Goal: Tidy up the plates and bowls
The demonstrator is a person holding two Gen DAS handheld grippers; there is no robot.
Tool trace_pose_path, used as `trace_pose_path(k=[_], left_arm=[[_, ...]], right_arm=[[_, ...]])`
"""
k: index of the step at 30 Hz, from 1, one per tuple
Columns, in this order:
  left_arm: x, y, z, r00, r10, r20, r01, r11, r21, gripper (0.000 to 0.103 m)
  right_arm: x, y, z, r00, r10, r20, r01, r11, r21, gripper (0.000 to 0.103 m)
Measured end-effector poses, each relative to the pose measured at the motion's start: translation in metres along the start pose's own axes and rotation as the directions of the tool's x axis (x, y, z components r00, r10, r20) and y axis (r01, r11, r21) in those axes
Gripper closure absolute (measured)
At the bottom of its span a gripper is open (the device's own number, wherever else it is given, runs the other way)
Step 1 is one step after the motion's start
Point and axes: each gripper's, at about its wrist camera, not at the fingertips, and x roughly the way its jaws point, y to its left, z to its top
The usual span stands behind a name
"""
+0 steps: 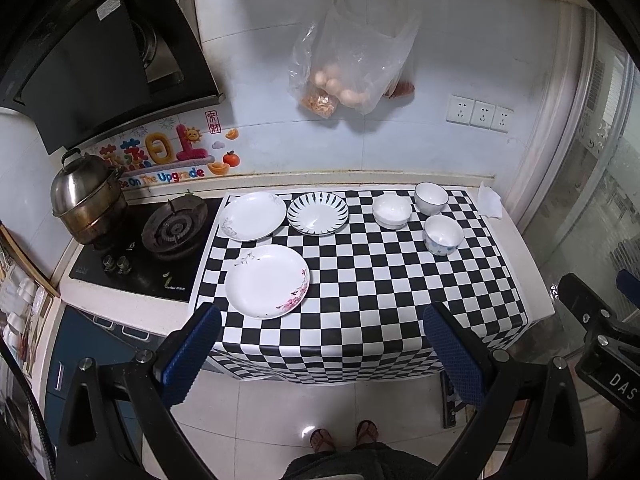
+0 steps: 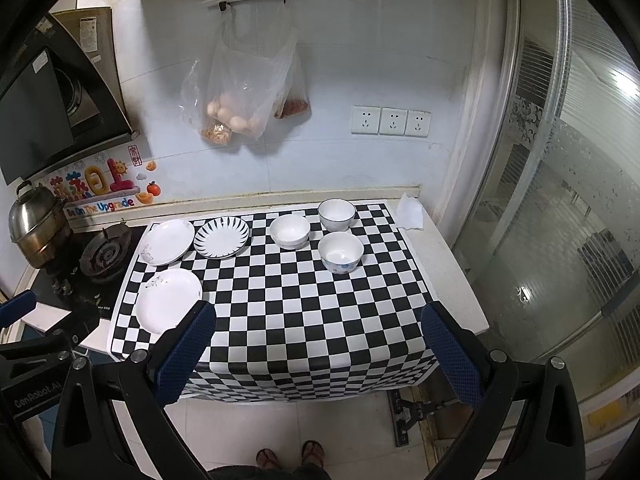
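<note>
Both the left gripper (image 1: 322,354) and right gripper (image 2: 318,354) hang wide apart, empty, near the checkered cloth (image 1: 360,280); on it three plates lie left of three bowls.

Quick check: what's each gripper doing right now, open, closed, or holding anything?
Left gripper: jaws open, holding nothing, back from the checkered cloth.
Right gripper: jaws open, holding nothing.
</note>
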Motion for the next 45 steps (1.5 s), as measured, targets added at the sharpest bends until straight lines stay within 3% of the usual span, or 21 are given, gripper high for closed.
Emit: trace_pose_path(k=[36,45], left_arm=[[-0.007,0.002,0.003,1.0,0.005,0.022,-0.005,1.0,-0.003,0.0],[-0.006,0.004,0.017,1.0,0.008,0.029,-0.008,1.0,-0.001,0.0]], right_arm=[[-0.003,-0.002,-0.002,1.0,0.001,0.0,-0.001,1.0,0.009,0.0],[-0.002,-0.005,0.005,1.0,0.003,0.004,-0.003,1.0,0.018,0.0]])
